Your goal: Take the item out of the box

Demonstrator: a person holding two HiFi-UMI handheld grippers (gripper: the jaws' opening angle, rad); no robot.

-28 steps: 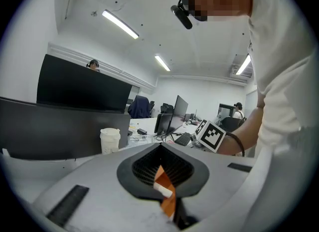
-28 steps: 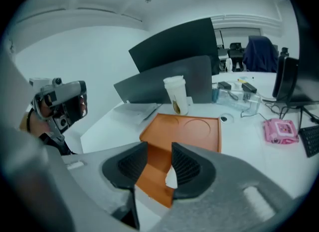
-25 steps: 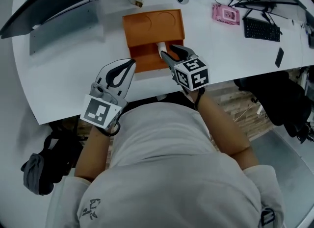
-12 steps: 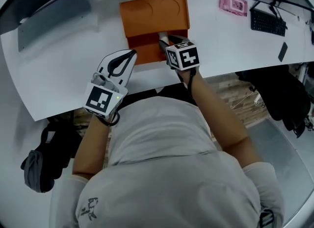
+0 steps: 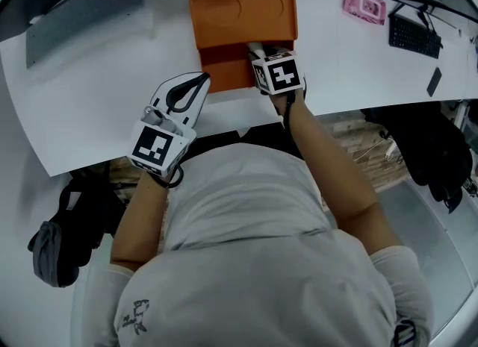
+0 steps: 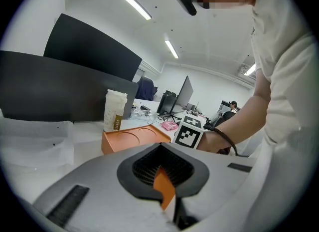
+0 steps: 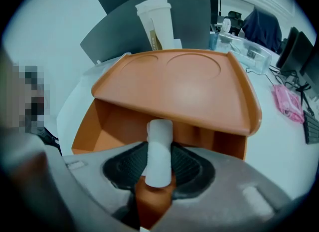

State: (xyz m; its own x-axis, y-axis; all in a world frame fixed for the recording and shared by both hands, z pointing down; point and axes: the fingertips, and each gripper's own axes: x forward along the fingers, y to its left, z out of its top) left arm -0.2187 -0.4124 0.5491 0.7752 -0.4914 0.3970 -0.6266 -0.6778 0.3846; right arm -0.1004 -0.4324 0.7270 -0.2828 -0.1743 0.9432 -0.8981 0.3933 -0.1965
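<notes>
The right gripper (image 5: 260,53) has just been closing its jaws and now holds the white tube (image 7: 159,146) inside the orange box (image 5: 243,10), top middle of the desk (image 5: 112,77); next, pull it out gently

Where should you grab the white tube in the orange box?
Grab the white tube across its round sides, near the end closest to the open front of the orange box. Come in from that open side, probably: the box's flat top roofs over the back, and the tube points out toward the opening.
</notes>
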